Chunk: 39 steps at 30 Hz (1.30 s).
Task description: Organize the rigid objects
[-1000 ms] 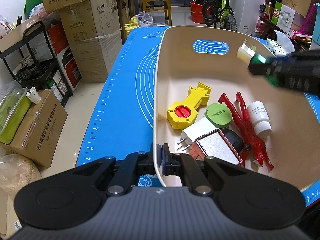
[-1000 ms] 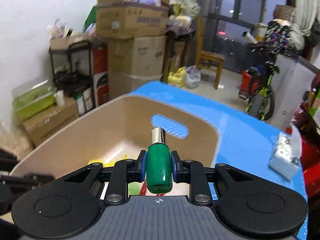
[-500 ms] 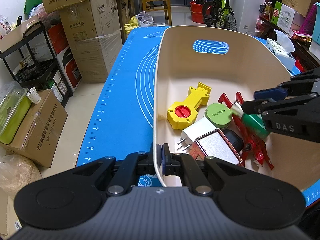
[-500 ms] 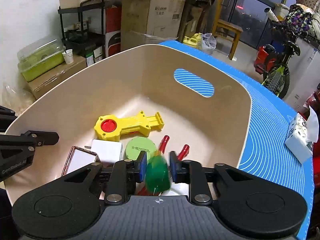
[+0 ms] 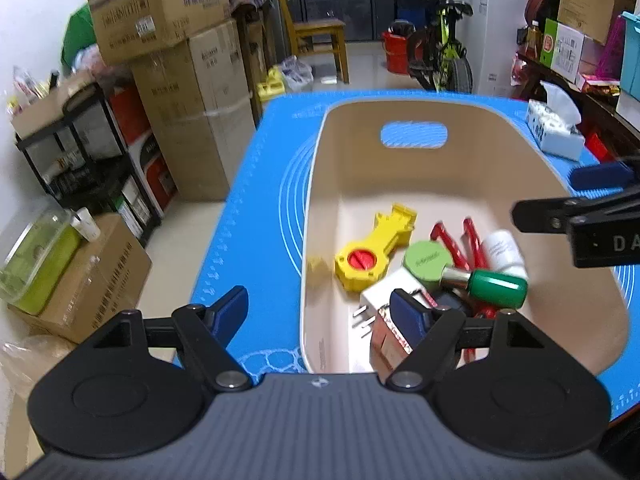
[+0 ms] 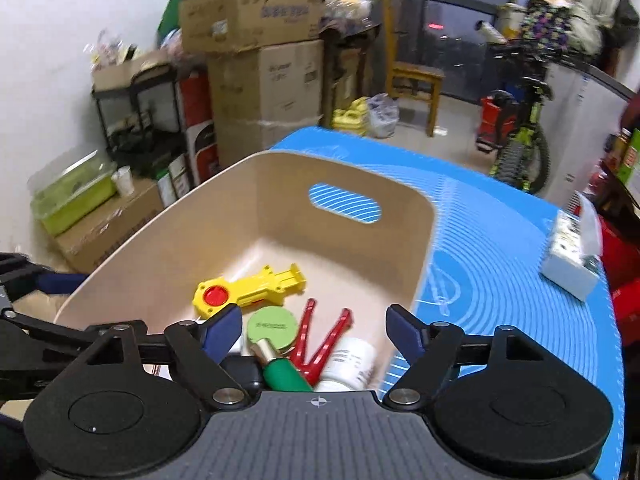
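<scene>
Nearest us, both hand-held grippers, left (image 5: 320, 314) and right (image 6: 314, 330), have just sprung apart, empty. The green bottle (image 5: 494, 287) lies in the beige bin (image 5: 400, 116); stiff, light, slick, best gripped across its body.
</scene>
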Tool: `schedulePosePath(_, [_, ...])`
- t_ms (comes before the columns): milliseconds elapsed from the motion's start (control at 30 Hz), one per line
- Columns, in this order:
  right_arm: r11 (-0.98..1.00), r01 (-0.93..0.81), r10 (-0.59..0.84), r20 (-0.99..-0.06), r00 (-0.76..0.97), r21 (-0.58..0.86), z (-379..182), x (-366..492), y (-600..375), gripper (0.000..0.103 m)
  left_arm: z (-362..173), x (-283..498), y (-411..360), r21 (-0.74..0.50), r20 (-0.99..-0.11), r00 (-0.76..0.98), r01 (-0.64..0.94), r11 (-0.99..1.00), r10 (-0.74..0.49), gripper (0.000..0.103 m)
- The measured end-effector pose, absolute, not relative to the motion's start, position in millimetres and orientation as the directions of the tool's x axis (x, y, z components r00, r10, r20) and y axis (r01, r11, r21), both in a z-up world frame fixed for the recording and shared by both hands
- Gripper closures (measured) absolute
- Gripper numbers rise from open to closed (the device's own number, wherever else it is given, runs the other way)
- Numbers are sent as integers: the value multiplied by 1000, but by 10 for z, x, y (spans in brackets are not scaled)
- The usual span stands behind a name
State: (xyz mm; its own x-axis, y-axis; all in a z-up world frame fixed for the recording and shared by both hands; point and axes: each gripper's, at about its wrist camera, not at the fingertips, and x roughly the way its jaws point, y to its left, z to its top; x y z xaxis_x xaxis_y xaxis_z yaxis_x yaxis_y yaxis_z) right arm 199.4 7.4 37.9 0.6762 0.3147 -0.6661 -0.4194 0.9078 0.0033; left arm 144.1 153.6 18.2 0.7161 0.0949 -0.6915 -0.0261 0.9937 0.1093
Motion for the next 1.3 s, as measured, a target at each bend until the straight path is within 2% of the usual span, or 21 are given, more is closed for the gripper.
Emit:
schedulePosePath(300, [948, -314, 272, -625, 732, 45, 651, 1725, -459, 14, 582, 1234, 1345, 100, -643, 756, -74, 992, 121, 19])
schedulePosePath(600, [971, -239, 207, -588, 782, 24, 919, 1267, -898, 12, 885, 928, 971, 89, -595, 794, -87, 992, 123, 18])
schedulePosePath(933, [990, -143, 130, -569, 812, 23, 955, 728, -1415, 11, 979, 610, 637, 88, -571, 812, -84, 993, 119, 18])
schedulePosePath(1300, [991, -134, 110, -561, 821, -1, 743, 207, -1727, 11, 853, 318, 338, 49, -567, 818, -89, 995, 101, 18])
